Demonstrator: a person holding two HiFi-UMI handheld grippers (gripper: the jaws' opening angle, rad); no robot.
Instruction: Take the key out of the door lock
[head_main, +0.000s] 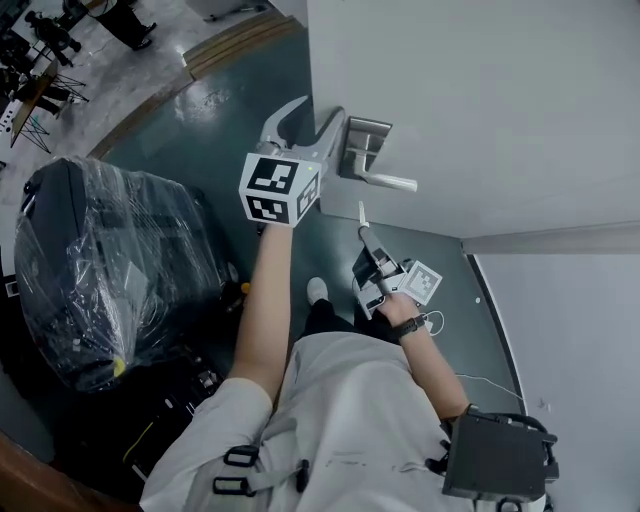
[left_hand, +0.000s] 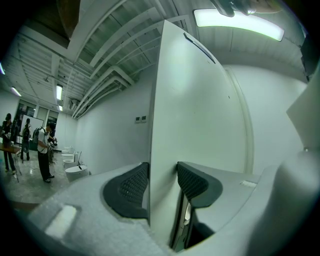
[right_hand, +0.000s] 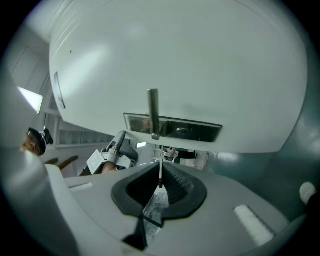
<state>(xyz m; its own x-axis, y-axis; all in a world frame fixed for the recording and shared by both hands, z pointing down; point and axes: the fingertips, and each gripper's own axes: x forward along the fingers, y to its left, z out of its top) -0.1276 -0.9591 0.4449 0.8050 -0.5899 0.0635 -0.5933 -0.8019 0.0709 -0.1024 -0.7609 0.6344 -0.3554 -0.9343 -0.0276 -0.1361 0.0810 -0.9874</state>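
Note:
A white door (head_main: 450, 100) carries a metal lock plate (head_main: 362, 140) with a lever handle (head_main: 385, 180). My left gripper (head_main: 312, 118) is clamped across the door's edge just beside the plate; in the left gripper view its jaws (left_hand: 162, 182) straddle the door (left_hand: 200, 125) with a pad against each face. My right gripper (head_main: 372, 245) is below the handle, apart from the door, shut on a thin silver key (head_main: 362, 215). In the right gripper view the key (right_hand: 160, 172) pokes out between the closed pads (right_hand: 172, 187), clear of the lock plate (right_hand: 200, 131) and keyhole (right_hand: 182, 131).
A dark suitcase wrapped in clear plastic (head_main: 110, 270) stands on the floor to the left of the person. A white wall (head_main: 570, 330) meets the door frame at the right. People (left_hand: 45, 145) stand in the far hall.

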